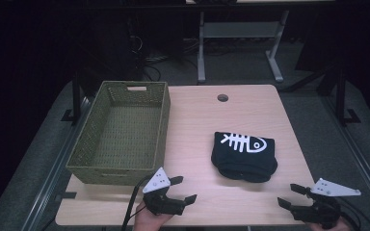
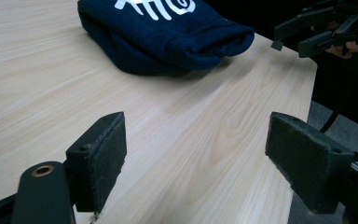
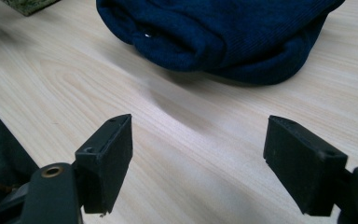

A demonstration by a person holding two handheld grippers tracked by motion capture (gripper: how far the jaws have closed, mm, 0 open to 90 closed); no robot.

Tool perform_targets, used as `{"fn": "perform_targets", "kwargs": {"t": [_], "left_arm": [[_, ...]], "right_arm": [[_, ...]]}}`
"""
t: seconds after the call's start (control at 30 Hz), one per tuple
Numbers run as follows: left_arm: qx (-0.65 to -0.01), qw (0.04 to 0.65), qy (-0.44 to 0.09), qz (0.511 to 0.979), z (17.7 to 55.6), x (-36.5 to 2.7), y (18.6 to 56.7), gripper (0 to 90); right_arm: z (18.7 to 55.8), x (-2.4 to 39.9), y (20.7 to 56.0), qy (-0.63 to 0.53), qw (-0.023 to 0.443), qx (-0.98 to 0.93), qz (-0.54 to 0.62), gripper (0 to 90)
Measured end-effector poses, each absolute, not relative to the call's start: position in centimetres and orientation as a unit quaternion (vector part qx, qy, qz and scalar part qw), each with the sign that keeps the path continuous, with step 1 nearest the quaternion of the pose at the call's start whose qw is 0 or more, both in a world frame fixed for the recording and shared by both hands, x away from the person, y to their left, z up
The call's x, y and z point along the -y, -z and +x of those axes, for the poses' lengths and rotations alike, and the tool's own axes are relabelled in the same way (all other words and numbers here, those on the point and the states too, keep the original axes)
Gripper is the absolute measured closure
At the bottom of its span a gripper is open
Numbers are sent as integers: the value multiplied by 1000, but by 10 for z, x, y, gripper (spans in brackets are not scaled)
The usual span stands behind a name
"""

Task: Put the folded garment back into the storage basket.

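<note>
While both grippers hover low over the near edge of the light wood table (image 1: 197, 120), neither holds anything. Left gripper (image 1: 184, 189): jaws spread wide, nothing between the pads but bare tabletop; it sits just in front of the near corner of the olive woven basket (image 1: 125, 132), angled toward the table's middle. Right gripper (image 1: 289, 195): jaws likewise spread wide and empty, at the near right corner of the table, pointing inward.

Folded navy garment (image 1: 244, 155) with a white fish-skeleton print lies flat on the table, right of centre, between the two grippers and a little beyond them, apart from both. Rounded folded edge faces the person. Basket stands at the table's left side, well apart from the garment. Small round hole (image 1: 222, 97) near the table's far edge.
</note>
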State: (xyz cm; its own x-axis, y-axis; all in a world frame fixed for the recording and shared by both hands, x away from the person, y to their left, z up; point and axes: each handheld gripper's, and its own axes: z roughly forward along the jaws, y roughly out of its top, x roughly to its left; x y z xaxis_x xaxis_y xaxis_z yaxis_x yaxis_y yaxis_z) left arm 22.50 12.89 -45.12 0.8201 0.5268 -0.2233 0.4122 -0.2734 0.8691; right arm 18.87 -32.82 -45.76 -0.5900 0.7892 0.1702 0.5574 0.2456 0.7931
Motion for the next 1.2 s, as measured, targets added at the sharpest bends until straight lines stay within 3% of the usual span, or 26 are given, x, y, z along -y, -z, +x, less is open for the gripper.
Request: {"fn": "perform_targets", "kwargs": {"t": [0.93,1.2], "left_arm": [[-284,541,-43,791,270,-83,427,197],[-307,541,-39,782,285,-77,429,198]], "right_arm": [[244,324,426,-434,122,-783,430,189],[259,320,417,-434,117,-785,426,186]]}}
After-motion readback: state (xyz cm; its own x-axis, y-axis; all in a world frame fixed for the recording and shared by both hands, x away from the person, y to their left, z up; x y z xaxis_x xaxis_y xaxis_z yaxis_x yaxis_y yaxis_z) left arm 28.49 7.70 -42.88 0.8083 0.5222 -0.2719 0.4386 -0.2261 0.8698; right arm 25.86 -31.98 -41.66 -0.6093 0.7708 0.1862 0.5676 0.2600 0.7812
